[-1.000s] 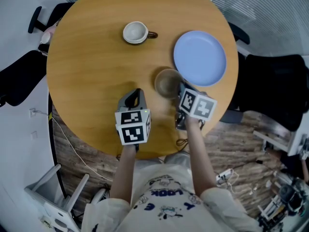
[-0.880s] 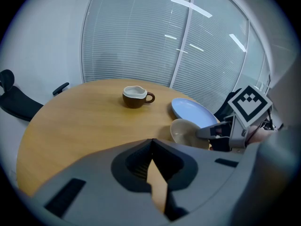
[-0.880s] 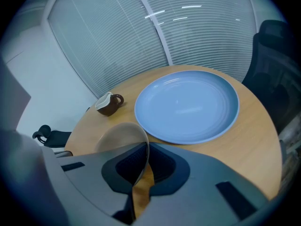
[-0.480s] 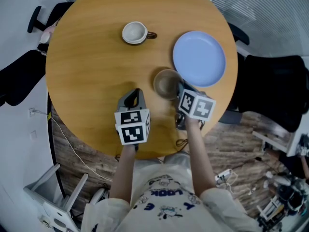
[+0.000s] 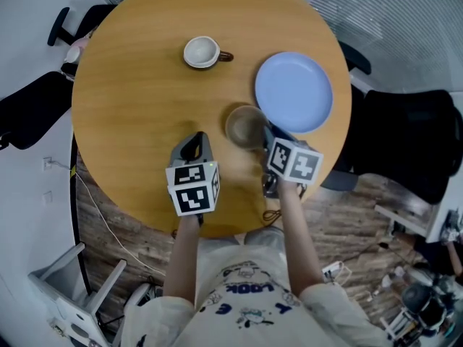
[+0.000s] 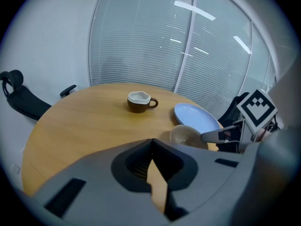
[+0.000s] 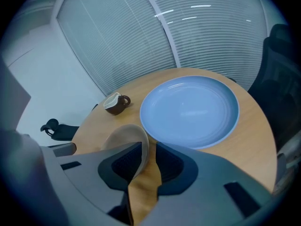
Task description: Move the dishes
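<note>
My left gripper (image 5: 194,144) hovers over the worktop (image 5: 130,100), fingers pressed together on nothing. Beyond it stands the brown cup (image 5: 201,51). The beige bowl (image 5: 244,125) sits near the worktop's middle. My right gripper (image 5: 266,130) has just been spreading its fingers, and the bowl's rim stands loose between them. The blue plate (image 5: 294,92) lies just beside the bowl, on the right.

Table: round wooden table (image 5: 130,107), right in the middle
Floor: worn wood planks (image 5: 108,244) below it
Chairs: black chair (image 5: 29,114) at the left; another black chair (image 5: 405,136) on the right
Windows: closed blinds (image 6: 141,46) all across; strip lights (image 6: 195,11) glinting in the glass
Wall: plain white wall (image 6: 42,41) left of the blinds
</note>
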Demonstrator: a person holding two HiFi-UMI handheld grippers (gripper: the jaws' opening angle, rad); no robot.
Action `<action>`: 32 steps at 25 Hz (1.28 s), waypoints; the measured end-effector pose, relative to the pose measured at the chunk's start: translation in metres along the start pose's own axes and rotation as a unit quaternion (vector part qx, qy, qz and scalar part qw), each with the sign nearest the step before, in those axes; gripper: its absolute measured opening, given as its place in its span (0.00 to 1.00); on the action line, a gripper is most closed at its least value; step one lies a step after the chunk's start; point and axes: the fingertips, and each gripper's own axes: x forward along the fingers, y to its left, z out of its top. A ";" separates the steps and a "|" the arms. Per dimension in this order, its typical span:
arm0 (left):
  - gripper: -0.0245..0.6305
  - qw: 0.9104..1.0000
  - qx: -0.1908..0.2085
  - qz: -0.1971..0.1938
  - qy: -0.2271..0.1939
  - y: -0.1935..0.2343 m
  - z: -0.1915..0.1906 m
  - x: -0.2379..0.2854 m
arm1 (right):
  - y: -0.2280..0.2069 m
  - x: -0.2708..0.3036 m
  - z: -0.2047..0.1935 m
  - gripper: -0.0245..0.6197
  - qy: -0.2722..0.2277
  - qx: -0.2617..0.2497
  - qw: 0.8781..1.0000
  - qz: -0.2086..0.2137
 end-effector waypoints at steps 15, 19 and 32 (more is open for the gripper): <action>0.04 0.994 -0.062 0.070 -0.063 -0.014 0.012 -0.045 | 0.009 -0.042 0.044 0.15 -0.029 -0.079 0.994 0.074; 0.04 0.993 -0.065 0.074 -0.069 -0.014 0.012 -0.054 | 0.017 -0.047 0.047 0.15 -0.034 -0.080 0.993 0.083; 0.04 0.996 -0.047 0.033 -0.075 0.009 0.031 -0.061 | 0.052 -0.055 0.059 0.09 -0.069 -0.078 0.992 0.068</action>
